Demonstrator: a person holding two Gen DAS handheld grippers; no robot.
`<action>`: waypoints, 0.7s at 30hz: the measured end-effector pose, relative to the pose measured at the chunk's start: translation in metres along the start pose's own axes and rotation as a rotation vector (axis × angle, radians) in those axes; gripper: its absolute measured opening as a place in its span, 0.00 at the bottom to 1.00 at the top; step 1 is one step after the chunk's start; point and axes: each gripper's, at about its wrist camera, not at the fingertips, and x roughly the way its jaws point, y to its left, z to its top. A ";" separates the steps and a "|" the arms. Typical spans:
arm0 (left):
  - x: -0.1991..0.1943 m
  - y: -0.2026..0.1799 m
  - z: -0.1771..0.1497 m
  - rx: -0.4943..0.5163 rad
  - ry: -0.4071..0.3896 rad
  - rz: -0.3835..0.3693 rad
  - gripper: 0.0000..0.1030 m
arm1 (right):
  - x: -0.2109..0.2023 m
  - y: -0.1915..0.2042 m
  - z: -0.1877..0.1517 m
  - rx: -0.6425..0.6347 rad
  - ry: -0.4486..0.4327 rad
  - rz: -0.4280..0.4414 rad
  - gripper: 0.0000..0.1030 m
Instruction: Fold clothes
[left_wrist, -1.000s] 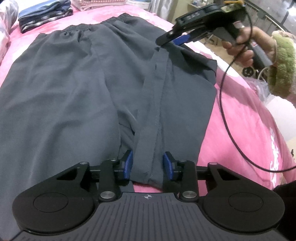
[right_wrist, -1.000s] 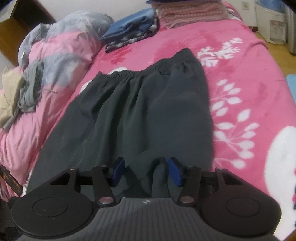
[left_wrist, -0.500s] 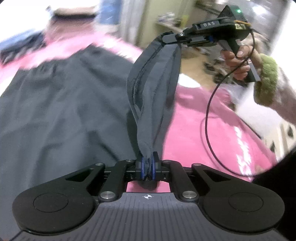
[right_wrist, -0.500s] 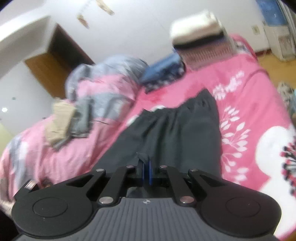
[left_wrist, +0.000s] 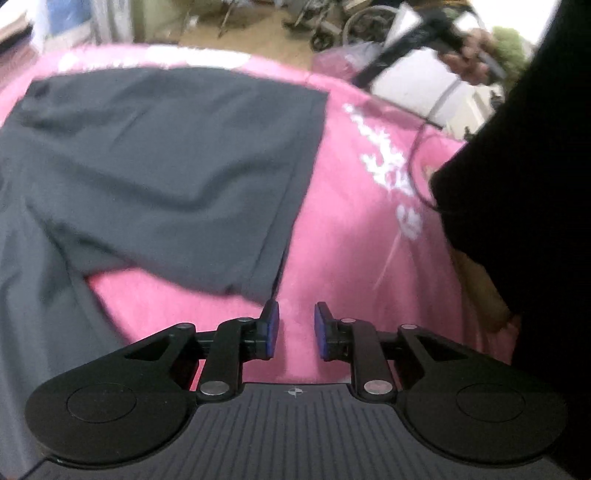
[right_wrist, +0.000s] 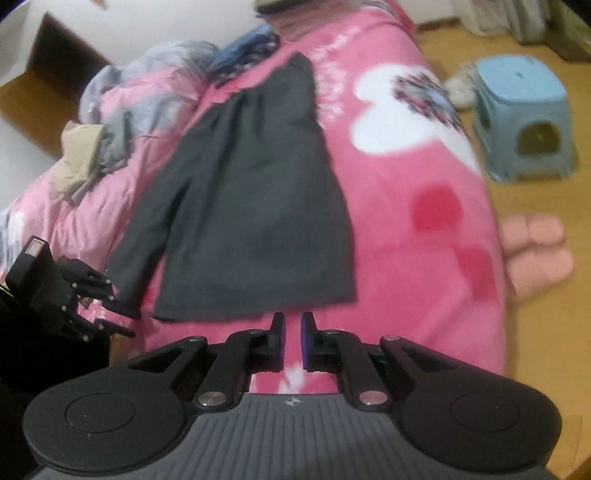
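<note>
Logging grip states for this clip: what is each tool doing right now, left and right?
Left tool: jaws just opened, nothing between them; the dark garment lies on the bed.
Right tool: jaws nearly together, narrow gap, holding nothing.

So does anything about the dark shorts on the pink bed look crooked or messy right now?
Yes. On the dark shorts, the folded-over leg does not line up with the one beneath: that lower leg splays out past the folded edge on the left in the right wrist view. The fabric also shows a few soft wrinkles. Nothing looks damaged.
</note>
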 end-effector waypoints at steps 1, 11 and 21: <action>0.001 0.006 0.002 -0.042 0.009 0.004 0.22 | -0.002 -0.003 -0.003 0.025 -0.022 -0.003 0.09; 0.010 0.072 0.003 -0.673 -0.106 -0.015 0.44 | 0.016 -0.033 0.015 0.238 -0.229 -0.032 0.48; 0.025 0.054 0.001 -0.719 -0.104 -0.005 0.48 | 0.047 -0.045 0.020 0.246 -0.208 -0.028 0.49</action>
